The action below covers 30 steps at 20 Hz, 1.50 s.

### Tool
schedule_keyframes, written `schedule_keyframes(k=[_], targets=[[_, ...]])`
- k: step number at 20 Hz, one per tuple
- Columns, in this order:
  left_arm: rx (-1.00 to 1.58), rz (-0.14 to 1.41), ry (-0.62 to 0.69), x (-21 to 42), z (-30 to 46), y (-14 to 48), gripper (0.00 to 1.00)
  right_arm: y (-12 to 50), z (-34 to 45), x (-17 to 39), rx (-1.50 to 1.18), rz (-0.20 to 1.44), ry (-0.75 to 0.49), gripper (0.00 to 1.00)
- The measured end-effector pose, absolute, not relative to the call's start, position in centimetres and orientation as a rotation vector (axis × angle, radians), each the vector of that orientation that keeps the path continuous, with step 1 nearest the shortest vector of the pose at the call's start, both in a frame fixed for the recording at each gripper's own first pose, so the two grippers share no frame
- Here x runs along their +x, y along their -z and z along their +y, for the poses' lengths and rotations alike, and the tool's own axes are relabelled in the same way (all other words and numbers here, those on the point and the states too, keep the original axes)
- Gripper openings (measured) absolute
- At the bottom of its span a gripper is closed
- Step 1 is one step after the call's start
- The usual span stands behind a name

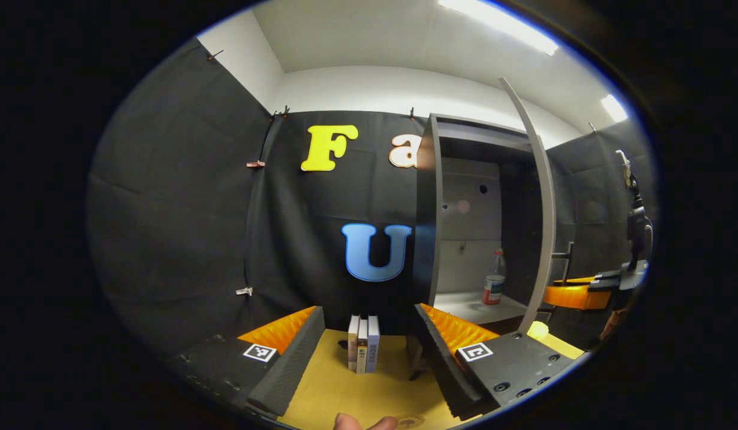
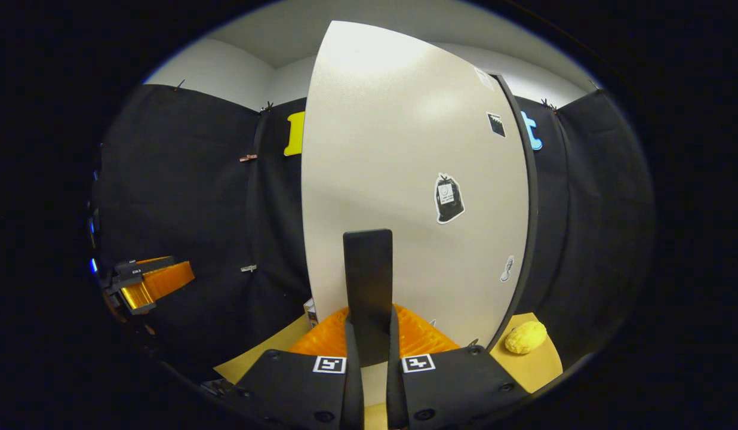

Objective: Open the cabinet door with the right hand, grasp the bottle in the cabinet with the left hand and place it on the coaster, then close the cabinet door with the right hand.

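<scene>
Left gripper view: the left gripper (image 1: 362,358) hovers low over the yellow table (image 1: 345,394) with its jaws spread wide and nothing between them. Straight ahead, between the fingers, three books (image 1: 363,343) stand upright side by side on the table. To the right stands one dark cabinet (image 1: 429,209) with its door (image 1: 539,209) swung open and seen edge-on. Inside, one bottle (image 1: 494,280) with a red label stands upright on the pale shelf (image 1: 464,307), toward the right of the compartment and near the door. Beyond the door's edge the right gripper (image 1: 575,292) reaches toward the handle (image 1: 565,257), which sticks out from the door. A small yellow thing (image 1: 537,329) lies on the table at the foot of the door. A fingertip (image 1: 346,423) and part of a round coaster (image 1: 409,421) show at the bottom edge.

Right gripper view: the door's pale outer face (image 2: 405,179) stands close, bearing several stickers (image 2: 448,198). The right gripper (image 2: 369,352) has both fingers (image 2: 321,340) pressed against the one dark upright handle (image 2: 368,286). One yellow lumpy thing (image 2: 525,337) lies on the table (image 2: 536,367) right of the door. The left gripper (image 2: 148,283) shows far off to the left, against the booth's cloth.
</scene>
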<state>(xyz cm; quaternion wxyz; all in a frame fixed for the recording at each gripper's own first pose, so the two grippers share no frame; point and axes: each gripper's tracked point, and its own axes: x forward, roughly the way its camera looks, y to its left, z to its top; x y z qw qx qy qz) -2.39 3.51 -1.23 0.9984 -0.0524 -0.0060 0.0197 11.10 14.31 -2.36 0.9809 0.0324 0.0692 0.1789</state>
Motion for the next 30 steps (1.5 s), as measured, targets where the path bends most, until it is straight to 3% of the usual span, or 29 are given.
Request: schedule_keyframes(k=[15, 24, 30], targets=[[-0.134, -0.023, 0.075, 0.2, -2.6, 0.3, 0.94, 2.4, 9.7, 9.9, 0.07, 0.15, -0.212, 0.18], [-0.125, -0.01, 0.105, 1.7, -6.6, 0.0, 0.94, 2.5, 5.6, 9.8, 0.063, 0.145, -0.057, 0.17], [-0.111, 0.004, 0.122, 3.1, -9.9, 0.3, 0.92, 2.5, 3.4, 9.8, 0.118, 0.134, -0.011, 0.12]])
